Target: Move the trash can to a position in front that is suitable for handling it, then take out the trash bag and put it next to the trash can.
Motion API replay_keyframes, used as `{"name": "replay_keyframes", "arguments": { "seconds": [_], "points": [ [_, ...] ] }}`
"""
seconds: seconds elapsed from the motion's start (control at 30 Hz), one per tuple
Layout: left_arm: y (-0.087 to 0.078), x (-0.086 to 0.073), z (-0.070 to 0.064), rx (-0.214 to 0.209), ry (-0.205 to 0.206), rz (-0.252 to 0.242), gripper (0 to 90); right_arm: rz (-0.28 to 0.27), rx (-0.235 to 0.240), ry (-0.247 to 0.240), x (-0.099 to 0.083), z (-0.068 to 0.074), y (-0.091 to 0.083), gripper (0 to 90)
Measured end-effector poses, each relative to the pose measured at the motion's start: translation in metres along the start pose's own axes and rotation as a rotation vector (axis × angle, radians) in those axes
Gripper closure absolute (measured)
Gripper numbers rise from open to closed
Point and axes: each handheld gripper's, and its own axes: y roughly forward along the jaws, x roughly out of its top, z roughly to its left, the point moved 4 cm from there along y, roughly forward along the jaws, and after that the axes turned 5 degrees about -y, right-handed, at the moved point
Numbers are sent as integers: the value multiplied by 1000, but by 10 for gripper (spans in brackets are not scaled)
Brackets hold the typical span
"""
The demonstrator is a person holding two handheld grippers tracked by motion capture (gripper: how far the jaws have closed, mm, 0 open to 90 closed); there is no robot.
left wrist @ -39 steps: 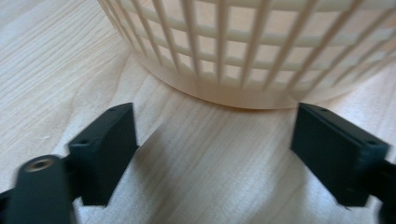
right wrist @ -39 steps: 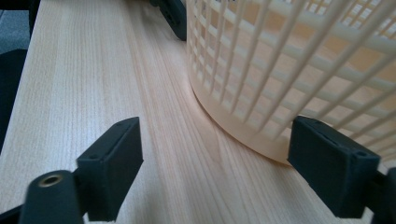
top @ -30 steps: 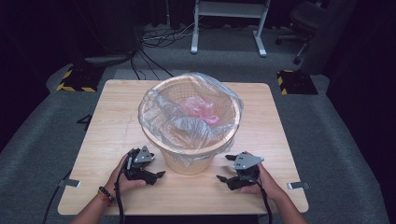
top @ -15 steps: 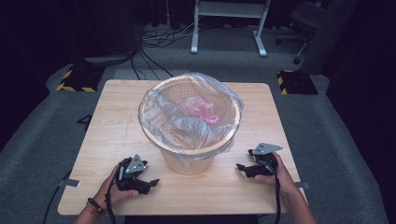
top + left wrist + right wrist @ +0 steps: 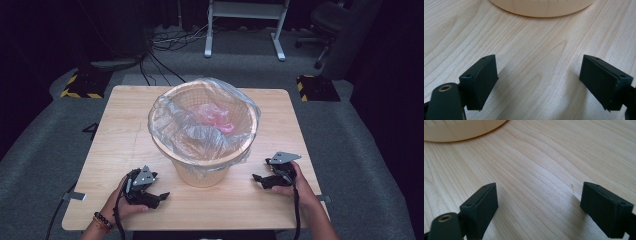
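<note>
A beige waste basket (image 5: pixel 202 172) stands at the middle of the wooden table (image 5: pixel 125 135), lined with a clear plastic bag (image 5: pixel 165 112) that folds over its rim. Something pink (image 5: pixel 215 117) lies inside the bag. My left gripper (image 5: pixel 159 198) rests on the table at the basket's front left, open, with bare wood between its jaws (image 5: pixel 539 82). My right gripper (image 5: pixel 259 180) lies on the table at the basket's front right, also open and holding nothing (image 5: pixel 539 202). The basket's base (image 5: pixel 541 7) shows at the top of the left gripper view and at the top left of the right gripper view (image 5: pixel 456 130).
The table's front edge (image 5: pixel 200 227) runs just behind both hands. Grey carpet surrounds the table. Beyond it stand a white metal frame (image 5: pixel 245 25), an office chair (image 5: pixel 330 25), cables and two black-and-yellow floor blocks (image 5: pixel 80 85).
Both grippers have drawn away from the basket: the left one back and to the left toward the front edge, the right one outward to the right. The basket has not moved.
</note>
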Motion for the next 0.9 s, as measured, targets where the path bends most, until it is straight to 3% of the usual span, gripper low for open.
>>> {"name": "replay_keyframes", "arguments": {
  "seconds": [0.3, 0.6, 0.7, 0.77, 0.8, 0.83, 0.9],
  "points": [
    [0, 0, 0, 1, 0, 0, 148, 2, -5, 4, 0, 0, 0, 136],
    [2, 4, 6, 45, 11, -18, 148, 4, 1, 0, 1, 0, 1, 133],
    [3, 5, 10, 39, -2, -11, 148, 8, -9, 10, 1, 0, 1, 107],
    [3, 6, 11, 53, 3, -14, 150, 11, -18, 20, 1, 0, 1, 104],
    [4, 6, 12, 56, 4, -17, 152, 8, -32, 28, 0, 0, 1, 142],
    [5, 9, 14, 91, 13, -30, 154, 0, -32, 27, 0, 0, -1, 175],
    [6, 10, 16, 103, 18, -34, 163, -7, -40, 29, -1, -1, -3, 194]
  ]
}}
